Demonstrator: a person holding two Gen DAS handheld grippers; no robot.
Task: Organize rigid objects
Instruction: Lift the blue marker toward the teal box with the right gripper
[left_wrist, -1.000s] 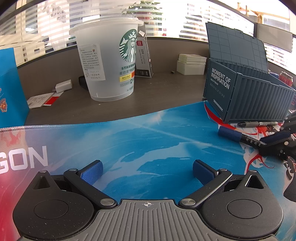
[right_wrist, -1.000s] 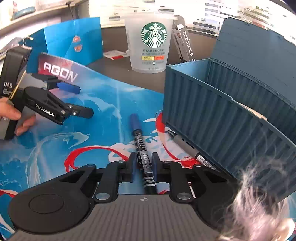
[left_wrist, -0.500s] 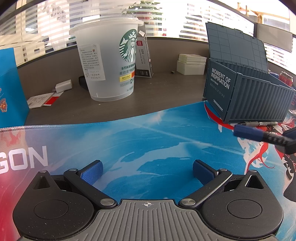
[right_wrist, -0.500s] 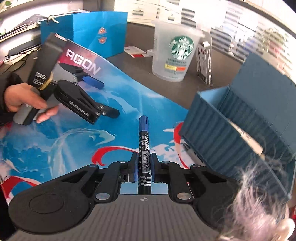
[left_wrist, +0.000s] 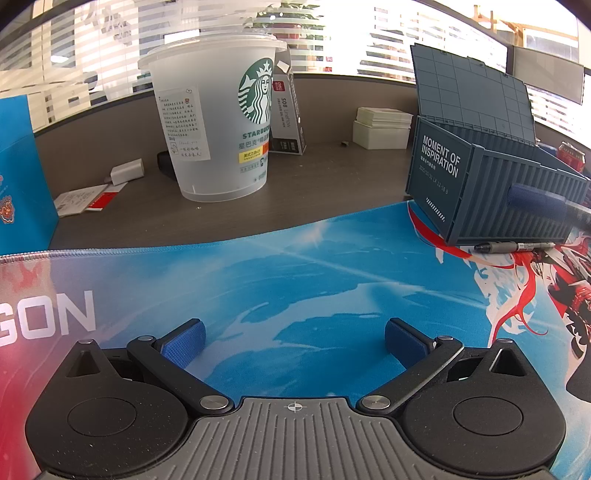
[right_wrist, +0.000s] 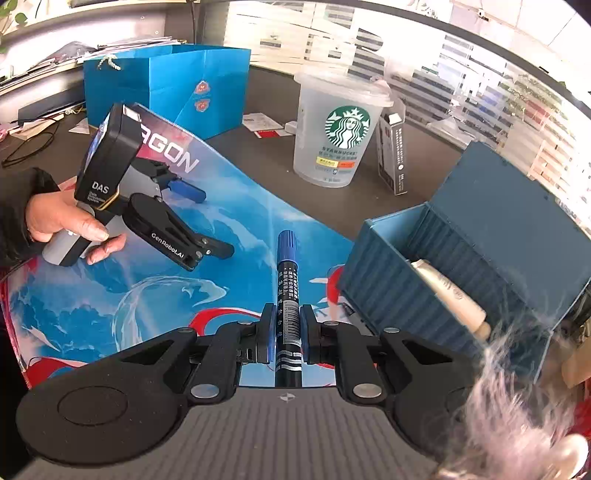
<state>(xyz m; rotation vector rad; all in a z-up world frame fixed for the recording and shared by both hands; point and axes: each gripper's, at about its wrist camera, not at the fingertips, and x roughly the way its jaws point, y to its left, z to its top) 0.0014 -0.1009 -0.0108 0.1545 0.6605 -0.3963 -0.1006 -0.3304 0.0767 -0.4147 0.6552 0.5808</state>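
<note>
My right gripper (right_wrist: 286, 325) is shut on a blue-capped black marker (right_wrist: 287, 280) and holds it in the air above the mat, left of the open blue container box (right_wrist: 436, 280). The marker's cap also shows in the left wrist view (left_wrist: 535, 201), in front of the box (left_wrist: 480, 184). A cream tube (right_wrist: 450, 295) lies inside the box. A grey pen (left_wrist: 513, 246) lies on the mat against the box's front wall. My left gripper (left_wrist: 293, 339) is open and empty, low over the blue mat (left_wrist: 295, 266); it also shows in the right wrist view (right_wrist: 207, 221).
A Starbucks cup (left_wrist: 218, 125) stands on the desk behind the mat, with a small black carton (left_wrist: 288, 110) beside it. A white box (left_wrist: 382, 127) sits further back. A blue paper bag (right_wrist: 166, 88) stands at the left. A furry item (right_wrist: 517, 406) is at the lower right.
My right gripper has lifted the marker off the mat and raised it beside the box. The left gripper has stayed still and open.
</note>
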